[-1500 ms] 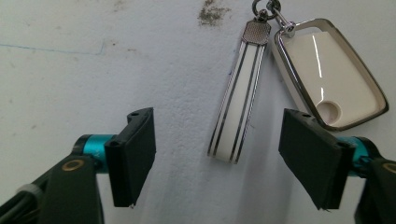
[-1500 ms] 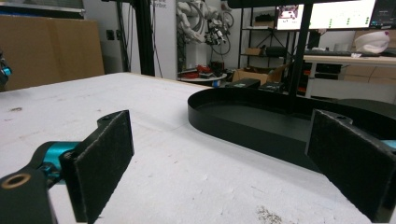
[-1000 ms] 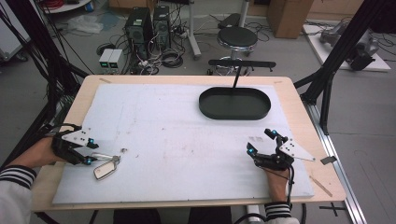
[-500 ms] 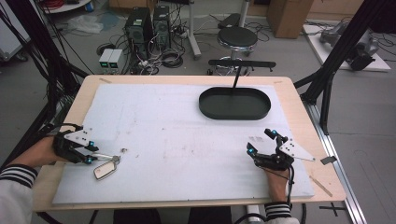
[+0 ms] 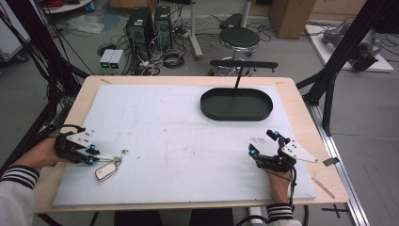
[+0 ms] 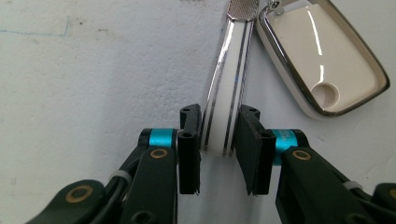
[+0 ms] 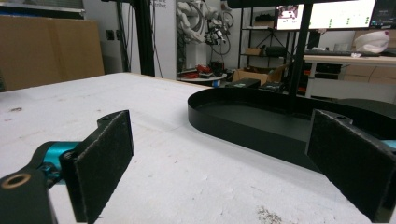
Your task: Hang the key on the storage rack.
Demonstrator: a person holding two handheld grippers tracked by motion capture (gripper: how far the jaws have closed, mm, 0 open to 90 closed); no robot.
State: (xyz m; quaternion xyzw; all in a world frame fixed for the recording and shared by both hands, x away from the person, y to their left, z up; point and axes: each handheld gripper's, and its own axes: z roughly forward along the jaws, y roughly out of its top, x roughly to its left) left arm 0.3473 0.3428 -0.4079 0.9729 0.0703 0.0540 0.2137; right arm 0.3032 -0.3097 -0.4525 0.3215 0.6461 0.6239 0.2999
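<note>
White foam-topped table [image 5: 188,141], messy lab behind. Left gripper [image 6: 219,140] has just closed its fingers [image 6: 189,140] on the white chrome-edged strap [image 6: 229,93] of the cream key fob [image 5: 107,170], lower left, probably so the fob dangles free. Right gripper [image 5: 263,149] idles, fingers spread, near the black oval tray [image 5: 236,104].

One key fob [image 5: 107,170], one black tray [image 5: 236,104], two claws [image 5: 91,155].

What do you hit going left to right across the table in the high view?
Left gripper, shut on a white chrome-edged strap → cream key fob → black oval tray → right gripper, jaws open.
</note>
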